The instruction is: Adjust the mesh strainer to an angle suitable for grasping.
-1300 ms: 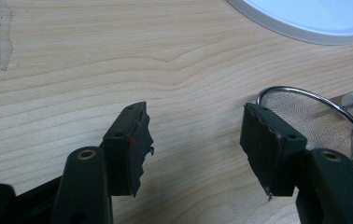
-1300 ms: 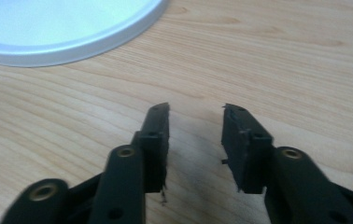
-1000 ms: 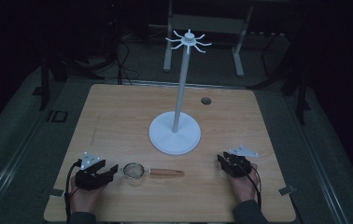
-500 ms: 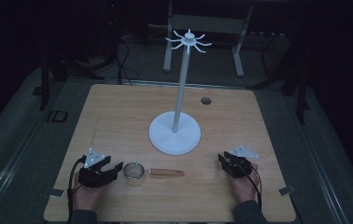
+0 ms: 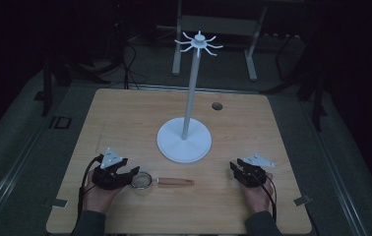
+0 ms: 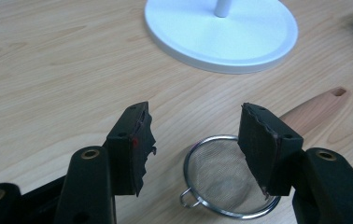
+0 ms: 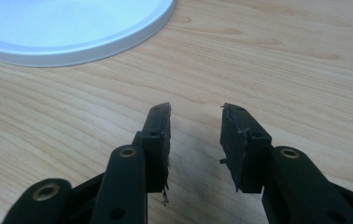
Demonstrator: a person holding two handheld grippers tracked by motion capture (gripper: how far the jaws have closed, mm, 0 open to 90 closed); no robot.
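The left gripper [image 6: 193,140] is hovering with its jaws wide apart, though just narrowing a little, over the strainer [image 6: 228,179], which is lying flat near the table's [image 5: 125,118] front edge with its handle [image 5: 174,182] pointing right, so the mesh bowl is sitting between the pads, ungripped. The right gripper [image 7: 195,140] is resting well apart, its jaws just opening on nothing. The stand [image 5: 184,144] is rising behind the strainer, clear of the reach.
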